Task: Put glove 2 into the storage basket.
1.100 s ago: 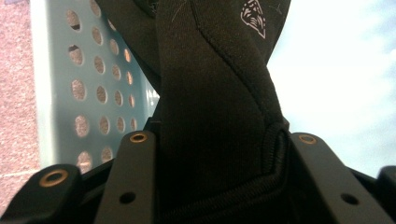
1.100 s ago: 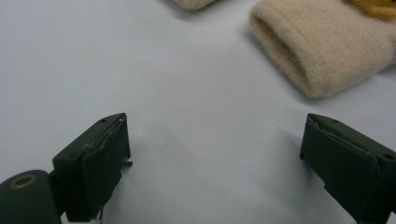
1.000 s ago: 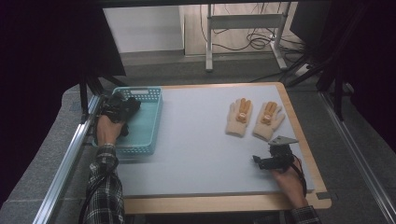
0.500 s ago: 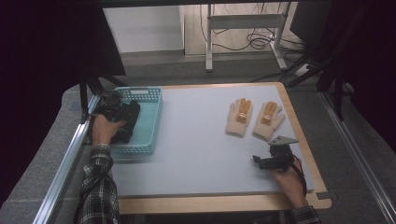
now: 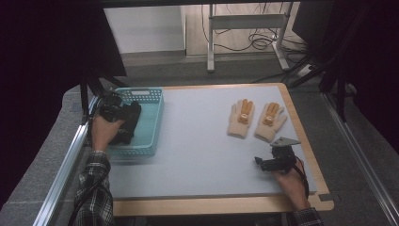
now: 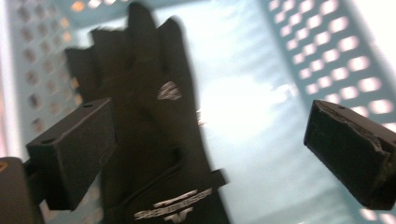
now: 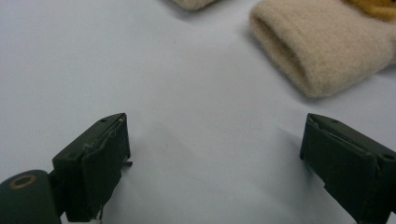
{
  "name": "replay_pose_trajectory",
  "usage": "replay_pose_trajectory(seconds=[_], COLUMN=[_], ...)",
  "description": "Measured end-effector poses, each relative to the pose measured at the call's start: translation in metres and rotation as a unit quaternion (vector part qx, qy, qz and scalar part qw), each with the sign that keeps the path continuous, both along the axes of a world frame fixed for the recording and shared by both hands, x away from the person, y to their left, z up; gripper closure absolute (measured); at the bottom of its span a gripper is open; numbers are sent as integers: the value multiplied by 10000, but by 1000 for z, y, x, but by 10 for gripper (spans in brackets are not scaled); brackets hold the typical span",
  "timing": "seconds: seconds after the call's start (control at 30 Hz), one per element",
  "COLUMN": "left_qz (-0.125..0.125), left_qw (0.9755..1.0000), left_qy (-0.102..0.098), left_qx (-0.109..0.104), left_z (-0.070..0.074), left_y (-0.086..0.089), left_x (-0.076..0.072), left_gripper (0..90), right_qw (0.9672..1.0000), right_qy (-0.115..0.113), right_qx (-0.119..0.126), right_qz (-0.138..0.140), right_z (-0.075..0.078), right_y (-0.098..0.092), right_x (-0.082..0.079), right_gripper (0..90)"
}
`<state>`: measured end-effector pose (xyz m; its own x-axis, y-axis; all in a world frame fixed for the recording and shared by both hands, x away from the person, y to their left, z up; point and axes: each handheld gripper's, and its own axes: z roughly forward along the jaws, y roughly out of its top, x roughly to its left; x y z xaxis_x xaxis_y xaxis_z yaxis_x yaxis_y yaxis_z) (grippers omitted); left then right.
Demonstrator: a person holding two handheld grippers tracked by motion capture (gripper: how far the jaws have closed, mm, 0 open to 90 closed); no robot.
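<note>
Teal basket (image 5: pixel 153 117) sits at the desk's (image 5: pixel 197 155) far left, a black glove (image 6: pixel 154 140) lying inside. My left tongs (image 6: pixel 210 154) hover over it, jaws spread wide, one at each side of the glove. My right tongs (image 7: pixel 215 163) rest released near two beige gloves (image 5: pixel 256 120).

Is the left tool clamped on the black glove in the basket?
No. In the left gripper view the left tool has its jaws wide apart above the black glove, which lies flat on the teal basket floor.
</note>
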<state>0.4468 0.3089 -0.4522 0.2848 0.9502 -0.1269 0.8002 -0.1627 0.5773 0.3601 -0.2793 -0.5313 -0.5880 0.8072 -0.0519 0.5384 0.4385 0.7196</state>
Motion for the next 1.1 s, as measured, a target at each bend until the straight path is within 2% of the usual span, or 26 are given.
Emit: replay_pose_trajectory(seconds=[0.07, 0.17, 0.4, 0.53, 0.83, 1.1], left_qz=[-117, -301, -569, -752, -1123, -1411], left_qw=[9998, 9992, 9970, 9948, 9898, 9845], left_qy=[-112, -278, -512, -669, -880, -1035], left_qx=[-83, 6, -104, -129, -63, -107], left_z=[3, 9, 15, 17, 21, 17], left_y=[-6, -18, -35, -47, -77, -105], left_x=[-3, -7, -17, -26, -47, -67], left_gripper=[21, 12, 1, 0, 0, 0], right_qw=[10000, 10000, 10000, 10000, 10000, 10000], right_qy=[0, -2, 1, 1, -2, -3], right_qx=[-1, -2, -1, -4, -9, -9], right_qz=[-1, 0, -2, 0, 2, 0], right_z=[0, 0, 0, 0, 0, 0], right_y=[0, 0, 0, 0, 0, 0], right_x=[0, 0, 0, 0, 0, 0], right_gripper=[81, 81, 81, 81, 81, 81])
